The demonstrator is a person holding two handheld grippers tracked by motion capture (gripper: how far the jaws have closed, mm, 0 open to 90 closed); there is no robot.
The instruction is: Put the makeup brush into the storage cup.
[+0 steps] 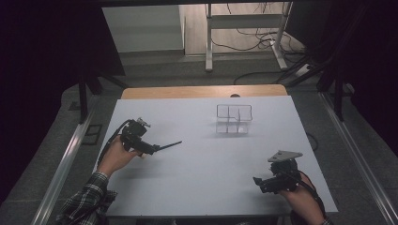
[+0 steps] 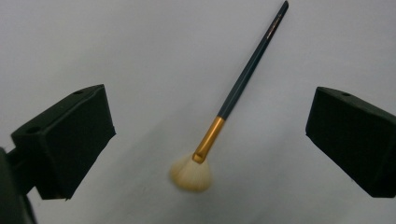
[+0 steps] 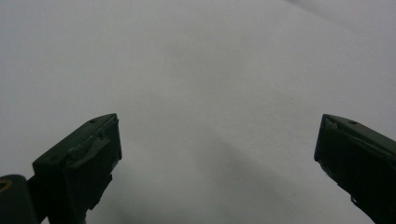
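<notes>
My left fingers [image 2: 210, 140] are spread around the brush [image 2: 219, 116] — I'd pinch its handle squarely; right fingers [image 3: 217, 163] spread, idle

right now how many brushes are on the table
1. The brush lies flat on the white table, between the open jaws of the left gripper. None shows by the clear organizer, though its compartments are hard to read.
</notes>
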